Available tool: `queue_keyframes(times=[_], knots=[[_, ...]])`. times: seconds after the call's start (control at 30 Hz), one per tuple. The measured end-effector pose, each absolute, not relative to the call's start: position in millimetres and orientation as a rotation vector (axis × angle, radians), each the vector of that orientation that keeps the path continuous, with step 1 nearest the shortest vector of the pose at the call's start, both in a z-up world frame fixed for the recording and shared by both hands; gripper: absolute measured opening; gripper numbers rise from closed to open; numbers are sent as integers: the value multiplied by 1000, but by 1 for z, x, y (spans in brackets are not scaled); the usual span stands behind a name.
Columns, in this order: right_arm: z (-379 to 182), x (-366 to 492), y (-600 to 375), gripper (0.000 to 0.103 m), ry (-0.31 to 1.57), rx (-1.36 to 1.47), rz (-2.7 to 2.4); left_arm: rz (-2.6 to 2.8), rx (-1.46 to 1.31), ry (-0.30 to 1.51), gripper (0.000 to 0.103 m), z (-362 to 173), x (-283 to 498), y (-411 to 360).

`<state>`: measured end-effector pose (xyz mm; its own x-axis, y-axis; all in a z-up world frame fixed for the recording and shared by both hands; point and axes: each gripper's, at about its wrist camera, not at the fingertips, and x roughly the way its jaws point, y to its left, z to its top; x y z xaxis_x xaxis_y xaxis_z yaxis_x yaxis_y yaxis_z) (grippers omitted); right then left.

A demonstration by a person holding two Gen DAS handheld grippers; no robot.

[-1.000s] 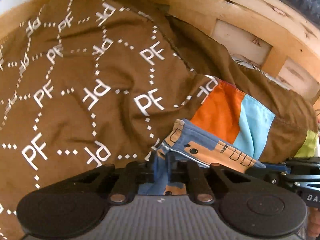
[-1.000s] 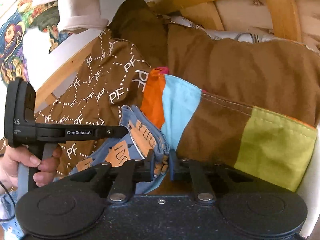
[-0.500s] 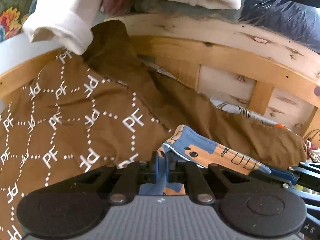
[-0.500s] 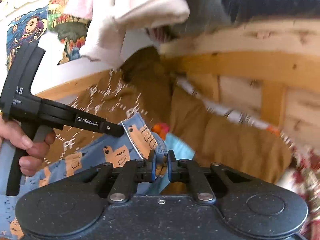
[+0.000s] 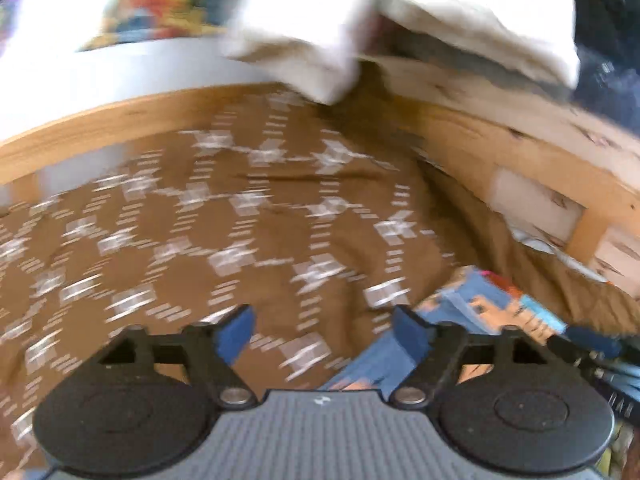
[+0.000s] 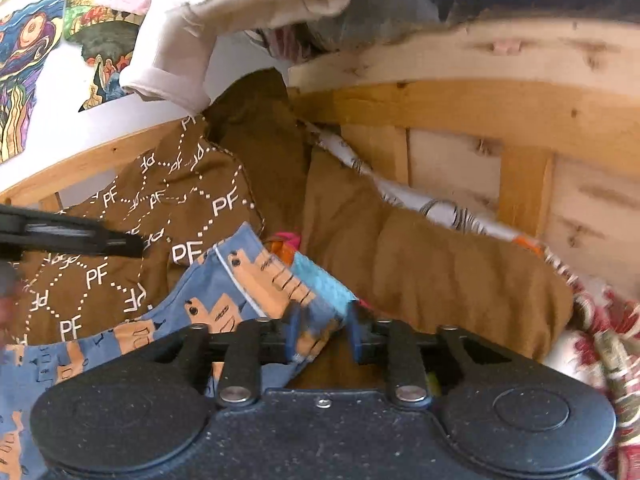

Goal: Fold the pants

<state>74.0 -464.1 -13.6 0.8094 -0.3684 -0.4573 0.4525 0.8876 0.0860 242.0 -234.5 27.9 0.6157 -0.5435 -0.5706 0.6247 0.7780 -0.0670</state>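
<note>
The pants [image 6: 224,300] are blue with orange printed shapes and lie on a brown "PF" patterned bedspread [image 6: 120,240]. In the left wrist view they [image 5: 472,312] sit by my right finger. My left gripper [image 5: 322,336] is open wide, with only bedspread [image 5: 240,220] between the fingers; the view is motion-blurred. My right gripper [image 6: 322,336] is open, jaws apart, with a fold of the pants lying loose between the fingers. The left gripper also shows in the right wrist view [image 6: 72,236], as a dark bar at the left.
A wooden bed frame [image 6: 480,120] runs behind the bedspread. White and pink cloth [image 6: 224,20] hangs over the frame's top. A plain brown cover [image 6: 420,260] lies at the right, with red patterned fabric [image 6: 600,320] beyond it.
Both grippers were shut on the pants and have opened, letting the fabric go. The left gripper has swung left, away from the pants.
</note>
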Motion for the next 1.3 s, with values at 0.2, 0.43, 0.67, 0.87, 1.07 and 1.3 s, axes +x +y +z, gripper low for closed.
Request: queue_keyframes(times=[0.2,0.43,0.67,0.87,1.07,1.3], knots=[[-2,70,-423,86,381,-24,-355,-479,296,597,91,27,219,-122],[-14,92,-368,93,487,-109,23,-313,297,717,90,24,245,-20],[-28,142,-307,93,530,-119,321,-384,262,818,78,18,272,-4],[-32,175,-296,89,591,-65,388,-461,437,840,44,-13,248,-17],[-57,168,-279,87,688,-177,378,-479,610,791,43,-23,215,-28],[-67,160,-273,91,655,-223,346,-499,212,874,64,13,244,-3]])
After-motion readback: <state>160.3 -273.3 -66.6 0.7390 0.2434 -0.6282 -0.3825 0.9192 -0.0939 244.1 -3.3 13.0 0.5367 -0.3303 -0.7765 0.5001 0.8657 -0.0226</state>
